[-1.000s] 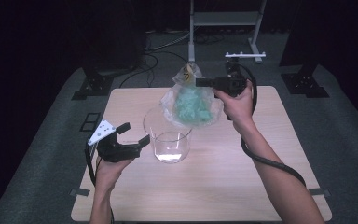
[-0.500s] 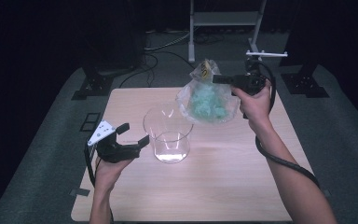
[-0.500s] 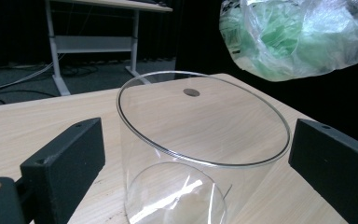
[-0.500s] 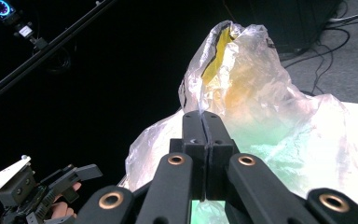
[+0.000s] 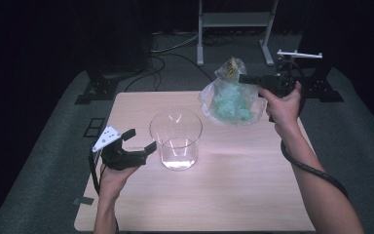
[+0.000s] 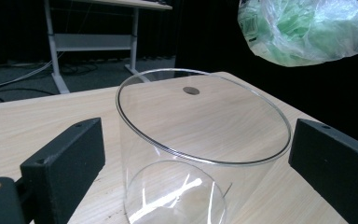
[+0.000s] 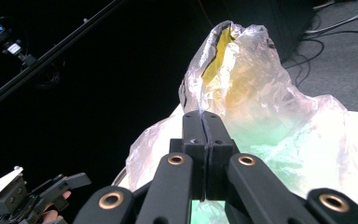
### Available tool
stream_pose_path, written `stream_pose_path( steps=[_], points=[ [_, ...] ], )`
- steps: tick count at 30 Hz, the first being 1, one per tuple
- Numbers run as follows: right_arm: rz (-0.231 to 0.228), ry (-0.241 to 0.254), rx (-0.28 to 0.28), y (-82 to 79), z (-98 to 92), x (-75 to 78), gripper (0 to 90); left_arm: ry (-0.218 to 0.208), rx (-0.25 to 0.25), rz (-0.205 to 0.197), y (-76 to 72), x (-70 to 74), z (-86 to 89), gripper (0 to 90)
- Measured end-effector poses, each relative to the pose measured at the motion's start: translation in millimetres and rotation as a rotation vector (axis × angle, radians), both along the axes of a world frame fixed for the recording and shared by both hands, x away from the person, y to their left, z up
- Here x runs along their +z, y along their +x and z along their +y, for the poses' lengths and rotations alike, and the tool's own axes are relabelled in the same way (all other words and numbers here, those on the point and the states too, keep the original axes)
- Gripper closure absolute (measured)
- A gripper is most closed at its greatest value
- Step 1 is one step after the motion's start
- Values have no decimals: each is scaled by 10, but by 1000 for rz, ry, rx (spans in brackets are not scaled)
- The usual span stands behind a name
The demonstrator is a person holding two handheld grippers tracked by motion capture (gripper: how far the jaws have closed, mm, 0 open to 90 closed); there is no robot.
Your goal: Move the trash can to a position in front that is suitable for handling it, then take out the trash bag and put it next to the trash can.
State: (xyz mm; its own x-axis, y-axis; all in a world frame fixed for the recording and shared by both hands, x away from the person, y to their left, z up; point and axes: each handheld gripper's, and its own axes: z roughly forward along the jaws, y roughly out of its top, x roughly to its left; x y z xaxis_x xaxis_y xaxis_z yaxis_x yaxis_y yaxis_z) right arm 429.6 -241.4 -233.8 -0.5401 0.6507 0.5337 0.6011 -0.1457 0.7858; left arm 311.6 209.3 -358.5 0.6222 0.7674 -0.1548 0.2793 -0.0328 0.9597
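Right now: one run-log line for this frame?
left gripper: open beside glass beaker | right gripper: shut on plastic bag, held above table

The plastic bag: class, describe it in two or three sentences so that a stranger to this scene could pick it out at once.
Start at the wooden table and look to its far right corner. There the right gripper, jaws shut, holds up a crumpled plastic bag by its top. Unlike the clear, empty glass jar standing on the table, the bag is soft, hangs in the air and holds something green.
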Motion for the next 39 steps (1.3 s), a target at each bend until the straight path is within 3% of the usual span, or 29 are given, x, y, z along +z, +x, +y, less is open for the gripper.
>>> stream_pose_path(
  steps=[18, 25, 32, 39],
  points=[
    [44, -9, -61, 21, -308, -232, 900, 1, 2, 2, 3, 11, 11, 24],
    [63, -21, -69, 36, -335, -348, 900, 2, 2, 2, 3, 11, 11, 24],
    [92, -40, -74, 64, -338, -535, 900, 5, 2, 8, 9, 1, 8, 24],
    [138, -58, -71, 110, -292, -850, 900, 7, 2, 6, 6, 9, -8, 24]
  ],
)
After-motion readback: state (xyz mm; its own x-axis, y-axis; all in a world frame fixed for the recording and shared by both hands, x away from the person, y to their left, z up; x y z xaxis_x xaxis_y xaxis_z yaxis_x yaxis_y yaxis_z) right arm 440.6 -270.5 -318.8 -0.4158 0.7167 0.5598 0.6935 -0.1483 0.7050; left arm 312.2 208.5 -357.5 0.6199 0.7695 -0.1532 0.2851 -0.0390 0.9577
